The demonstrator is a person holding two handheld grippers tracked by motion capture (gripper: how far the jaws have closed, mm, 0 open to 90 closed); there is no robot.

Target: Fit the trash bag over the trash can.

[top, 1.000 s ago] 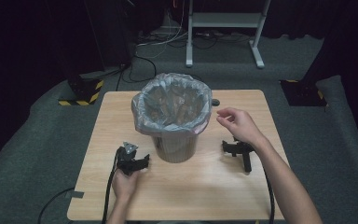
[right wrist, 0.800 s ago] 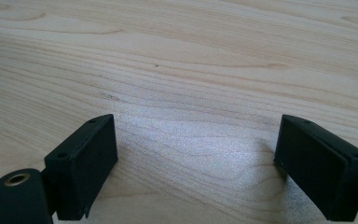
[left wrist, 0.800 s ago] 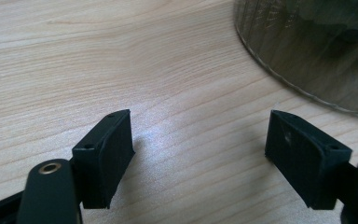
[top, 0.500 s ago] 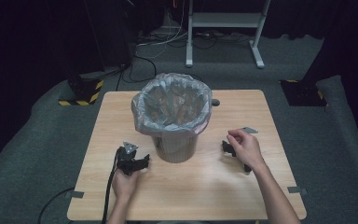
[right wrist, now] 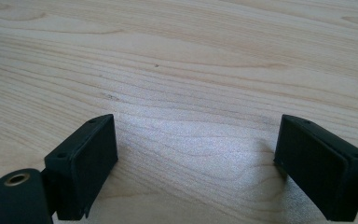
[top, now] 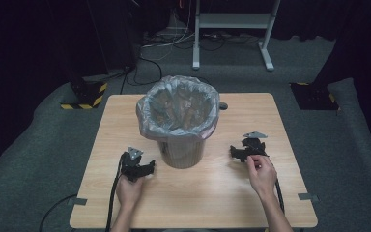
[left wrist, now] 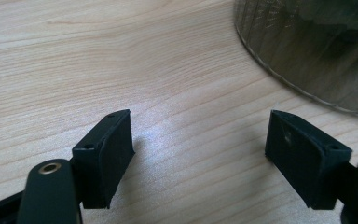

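Here one waste bin [top: 181, 140] stands near the middle of the wooden table [top: 290, 193], lined with a single translucent plastic bag [top: 147, 104] folded over its rim; no label or writing can be read on it or on anything else. Two grippers lie on the tabletop. The left gripper [top: 145, 169] rests just beside the bin's base, a hand [top: 128, 191] behind it, jaws spread wide over bare wood in the left gripper view, the bin's ribbed wall [left wrist: 317, 56] at the upper right. The right gripper [top: 236, 152] sits well apart from the bin on its other side, the right hand [top: 261, 171] on it, jaws likewise wide apart and empty. A small dark round object [top: 222, 106], perhaps a cap, lies behind the bin.
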